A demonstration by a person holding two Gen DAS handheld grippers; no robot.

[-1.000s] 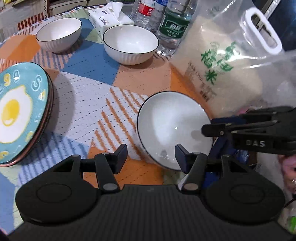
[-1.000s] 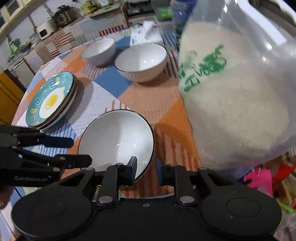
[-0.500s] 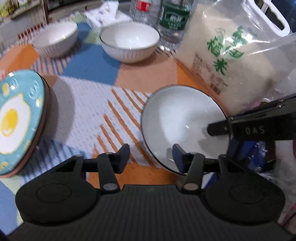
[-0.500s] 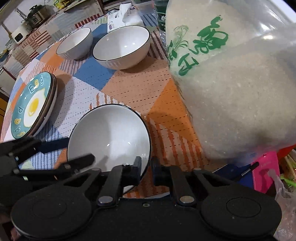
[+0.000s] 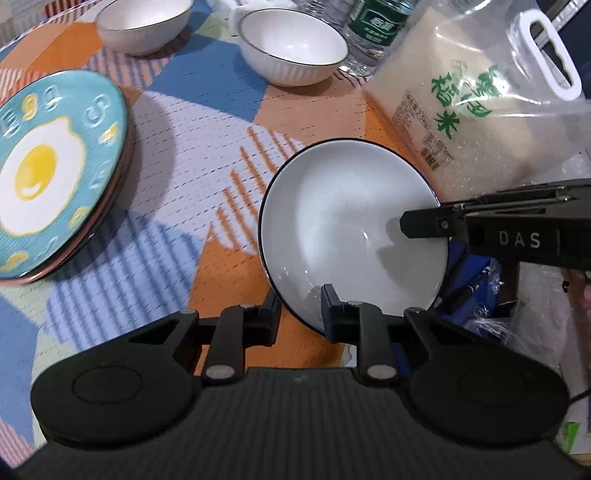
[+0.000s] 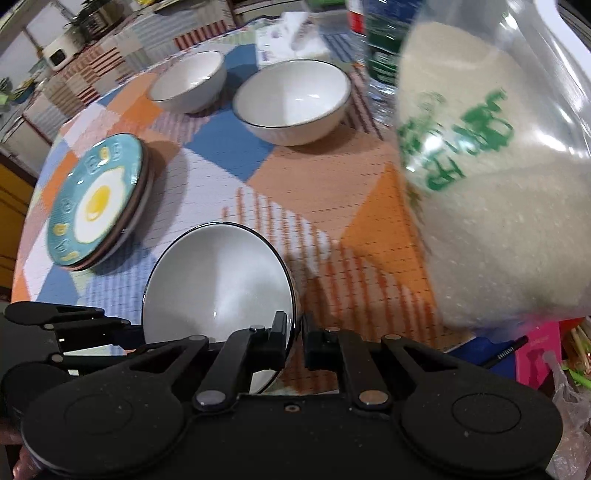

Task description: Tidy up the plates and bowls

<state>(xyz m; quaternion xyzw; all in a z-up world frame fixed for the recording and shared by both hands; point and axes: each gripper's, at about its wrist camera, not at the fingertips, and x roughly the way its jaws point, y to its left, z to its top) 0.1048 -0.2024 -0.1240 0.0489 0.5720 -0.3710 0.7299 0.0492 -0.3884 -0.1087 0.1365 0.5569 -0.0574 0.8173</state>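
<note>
A white bowl (image 5: 351, 229) with a dark rim sits near the table's front edge, also in the right wrist view (image 6: 221, 280). My left gripper (image 5: 301, 314) straddles its near rim and its jaws are closing, with a gap still showing on the inner side. My right gripper (image 6: 294, 336) is shut on the bowl's right rim and reaches in from the right in the left wrist view (image 5: 424, 221). A stack of blue fried-egg plates (image 5: 48, 166) lies to the left. Two more white bowls (image 5: 295, 48) (image 5: 144, 22) stand at the back.
A large bag of rice (image 5: 461, 107) stands close to the right of the held bowl. Water bottles (image 5: 376, 26) and a tissue pack (image 6: 288, 40) stand behind the far bowls. Pink and blue clutter (image 6: 535, 350) lies beyond the table's right edge.
The left gripper's jaws narrowed around the bowl's near rim. The right gripper's jaws came together on the bowl's right rim. Both views shifted a little over the table.
</note>
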